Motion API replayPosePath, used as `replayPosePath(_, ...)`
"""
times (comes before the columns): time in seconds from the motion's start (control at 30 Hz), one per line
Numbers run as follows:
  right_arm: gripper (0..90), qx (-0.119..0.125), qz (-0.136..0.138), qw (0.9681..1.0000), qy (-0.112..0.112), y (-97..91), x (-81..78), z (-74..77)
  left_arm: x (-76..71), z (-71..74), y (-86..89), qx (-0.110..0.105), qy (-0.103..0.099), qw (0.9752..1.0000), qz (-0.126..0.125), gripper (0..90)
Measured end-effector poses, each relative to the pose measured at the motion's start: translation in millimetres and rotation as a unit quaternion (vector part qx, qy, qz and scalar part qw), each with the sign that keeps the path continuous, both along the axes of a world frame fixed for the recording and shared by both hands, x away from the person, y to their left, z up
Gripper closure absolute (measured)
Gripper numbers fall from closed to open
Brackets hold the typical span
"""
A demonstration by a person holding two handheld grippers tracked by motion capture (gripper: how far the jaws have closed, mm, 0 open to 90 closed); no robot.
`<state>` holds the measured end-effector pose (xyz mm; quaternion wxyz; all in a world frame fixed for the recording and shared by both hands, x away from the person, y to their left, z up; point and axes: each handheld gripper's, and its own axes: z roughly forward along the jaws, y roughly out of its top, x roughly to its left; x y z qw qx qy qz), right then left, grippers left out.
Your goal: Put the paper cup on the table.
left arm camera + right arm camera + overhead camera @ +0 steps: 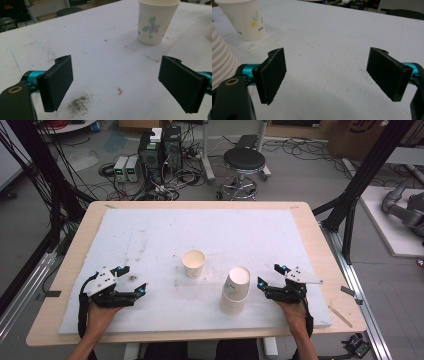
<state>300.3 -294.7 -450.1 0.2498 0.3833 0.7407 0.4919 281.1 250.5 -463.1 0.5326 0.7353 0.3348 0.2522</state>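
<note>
- High view: both tools, the left tool point(131, 280) and right tool point(270, 276), stood wide and empty; the stack of cups point(236, 291) sat just beside the right one, the single cup point(193, 263) mid-table point(75, 242).
- Left gripper view: the single cup point(155, 21) stood ahead, rightward; I'd centre it first.
- Right gripper view: the stack point(220, 62) was by the left jaw; grip the top cup only, lightly.

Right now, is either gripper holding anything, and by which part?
Nothing is held. The left gripper and the right gripper both stand open over the white mat, clear of the single cup and the cup stack.
</note>
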Motion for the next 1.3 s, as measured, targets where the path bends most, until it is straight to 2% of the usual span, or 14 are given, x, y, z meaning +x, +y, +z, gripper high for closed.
replayPosePath(0.1, 16.3, 0.000, 0.002, 1.0000, -0.005, 0.2, -1.1, -0.2, 1.0, -0.1, 2.9, -0.012, 0.005, 0.9999, 0.007, 12.7)
replayPosePath(0.27, 16.4, 0.004, 0.003, 1.0000, -0.007, -0.9, -1.2, -0.2, 1.3, -0.3, 4.3, -0.020, 0.008, 0.9997, 0.007, 12.7)
replayPosePath(0.6, 16.4, 0.003, 0.003, 0.9999, -0.013, -0.8, -2.4, -0.4, 1.5, -0.3, 4.3, -0.020, 0.008, 0.9997, 0.010, 12.7)
replayPosePath(1.0, 16.4, 0.004, 0.004, 0.9999, -0.012, -0.8, -2.5, -0.4, 1.4, -0.5, 6.1, -0.029, 0.009, 0.9994, 0.014, 12.8)
replayPosePath(1.3, 16.4, 0.004, 0.001, 0.9998, -0.017, -1.1, -3.4, -0.6, 0.6, -0.3, 4.6, -0.021, 0.005, 0.9997, 0.009, 12.8)
